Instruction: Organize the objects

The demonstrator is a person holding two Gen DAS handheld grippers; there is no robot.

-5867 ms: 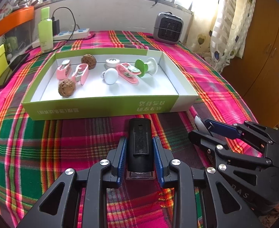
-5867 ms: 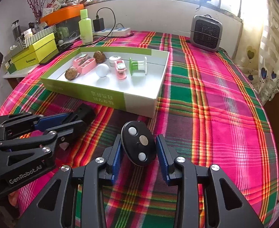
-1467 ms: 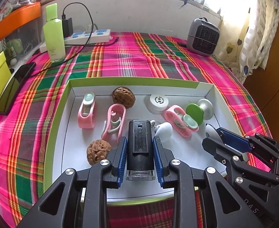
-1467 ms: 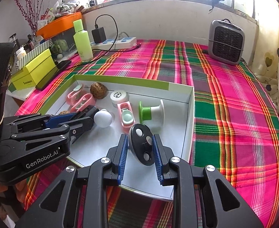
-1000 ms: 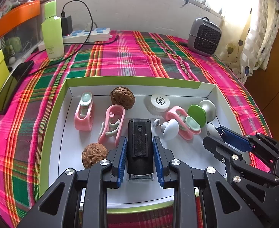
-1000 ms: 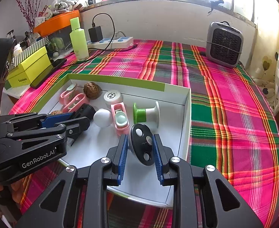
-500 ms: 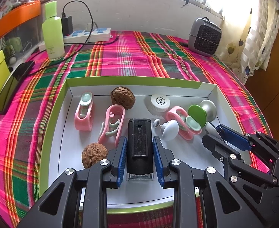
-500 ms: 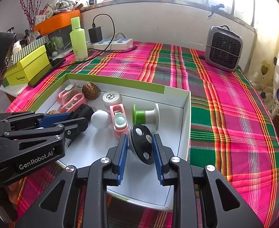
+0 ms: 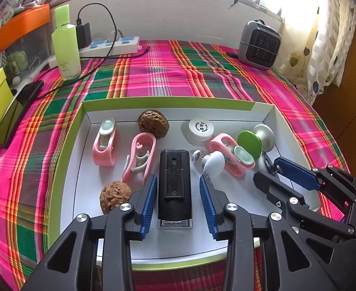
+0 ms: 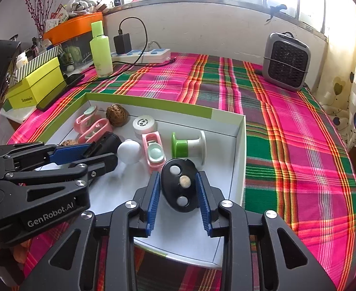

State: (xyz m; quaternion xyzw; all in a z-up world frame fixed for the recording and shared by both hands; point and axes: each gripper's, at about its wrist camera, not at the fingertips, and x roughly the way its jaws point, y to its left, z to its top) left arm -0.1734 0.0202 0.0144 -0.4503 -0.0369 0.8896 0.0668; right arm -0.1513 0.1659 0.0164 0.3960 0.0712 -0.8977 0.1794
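A white tray with a green rim (image 9: 168,103) (image 10: 151,103) lies on the plaid cloth. My left gripper (image 9: 178,189) is open; a black rectangular device (image 9: 174,184) lies on the tray floor between its spread fingers, with gaps on both sides. My right gripper (image 10: 178,189) has also parted around a black oval remote with three buttons (image 10: 180,184), which rests near the tray's right wall. The tray also holds two walnuts (image 9: 153,124) (image 9: 115,195), pink clips (image 9: 104,141), a white cap (image 9: 200,128), a white knob (image 9: 213,163) and a green-and-white spool (image 10: 189,145).
A grey heater (image 10: 286,61) stands at the back right. A green bottle (image 10: 101,49), a power strip with charger (image 10: 141,55), a black phone (image 9: 16,114) and yellow boxes (image 10: 36,84) sit along the back left. Curtains hang on the right.
Both grippers have opened since half a second ago. The black device and the oval remote were let go and now rest on the tray floor.
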